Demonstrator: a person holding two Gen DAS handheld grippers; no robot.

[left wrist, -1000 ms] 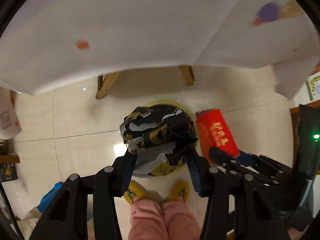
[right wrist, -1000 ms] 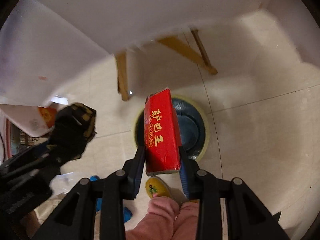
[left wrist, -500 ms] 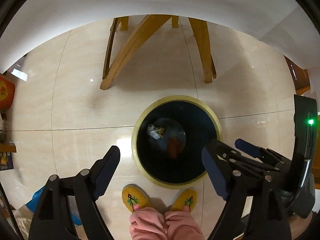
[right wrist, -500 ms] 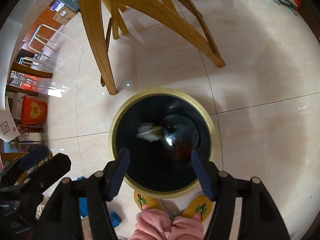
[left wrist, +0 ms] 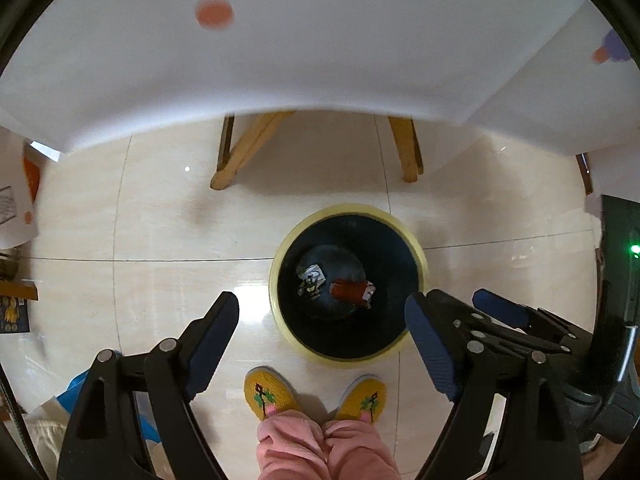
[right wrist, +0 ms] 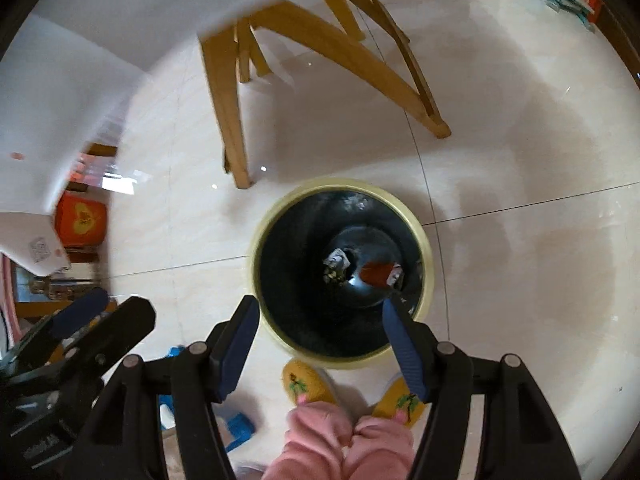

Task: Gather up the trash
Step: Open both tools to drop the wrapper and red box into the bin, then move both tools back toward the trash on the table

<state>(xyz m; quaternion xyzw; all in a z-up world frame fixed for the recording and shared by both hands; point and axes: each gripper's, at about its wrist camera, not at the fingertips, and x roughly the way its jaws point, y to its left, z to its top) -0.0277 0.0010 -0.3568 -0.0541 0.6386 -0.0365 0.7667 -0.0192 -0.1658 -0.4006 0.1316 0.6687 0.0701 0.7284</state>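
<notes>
A round black trash bin with a yellow rim point(left wrist: 280, 264) point(right wrist: 426, 256) stands on the floor below both grippers. At its bottom lie a crumpled black-and-gold wrapper point(left wrist: 311, 280) point(right wrist: 337, 265) and a red box point(left wrist: 352, 290) point(right wrist: 378, 274). My left gripper point(left wrist: 322, 330) is open and empty, high above the bin's near rim. My right gripper point(right wrist: 320, 330) is open and empty too, also above the near rim. The right gripper shows at the right of the left wrist view point(left wrist: 500, 312); the left gripper shows at the lower left of the right wrist view point(right wrist: 92, 316).
The white table top point(left wrist: 320, 40) fills the upper part of the left wrist view, with wooden legs point(left wrist: 248, 148) point(right wrist: 228, 96) behind the bin. The person's yellow slippers point(left wrist: 272, 394) stand just in front of the bin. An orange box point(right wrist: 80, 220) sits at left.
One second ago the left gripper held the wrapper and the right held the red box over the bin. Both opened; both items now lie in the bin. The grippers have since risen.
</notes>
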